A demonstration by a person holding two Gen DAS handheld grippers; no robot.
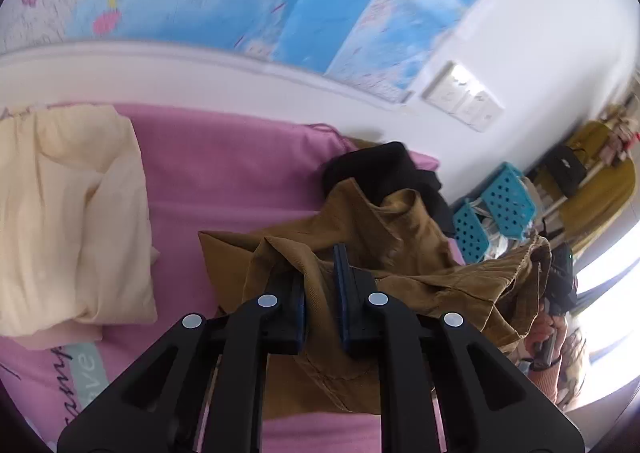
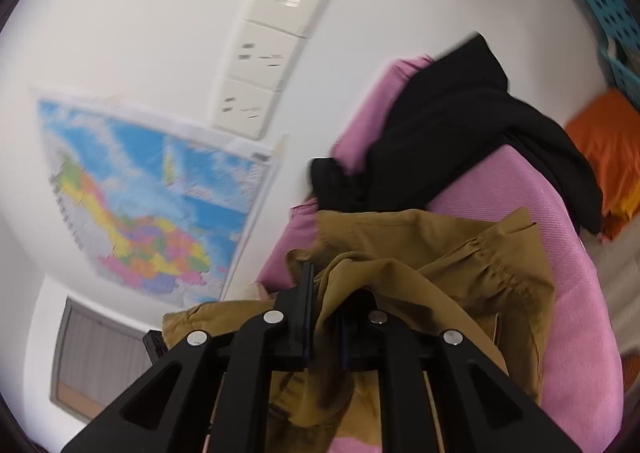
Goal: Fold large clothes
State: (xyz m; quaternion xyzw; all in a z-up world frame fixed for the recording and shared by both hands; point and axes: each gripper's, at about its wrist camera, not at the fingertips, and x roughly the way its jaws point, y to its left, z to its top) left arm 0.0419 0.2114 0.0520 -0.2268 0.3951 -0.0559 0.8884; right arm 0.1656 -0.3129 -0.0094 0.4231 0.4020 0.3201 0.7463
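Note:
A brown corduroy garment (image 1: 384,237) lies bunched on the pink bed sheet (image 1: 224,173). My left gripper (image 1: 320,273) is shut on a fold of its cloth and holds it lifted. My right gripper (image 2: 324,293) is shut on another edge of the same brown garment (image 2: 440,253), which hangs over the pink sheet (image 2: 560,237). In the left wrist view the right gripper (image 1: 560,277) shows at the far right, holding the garment's other end. A black garment (image 1: 384,169) lies behind the brown one; it also shows in the right wrist view (image 2: 472,133).
A cream pillow (image 1: 68,213) lies at the left of the bed. A white wall with maps (image 1: 248,5) and sockets (image 1: 464,97) stands behind. Blue perforated baskets (image 1: 504,205) and shelves stand to the right. An orange cushion (image 2: 608,149) lies beyond the bed.

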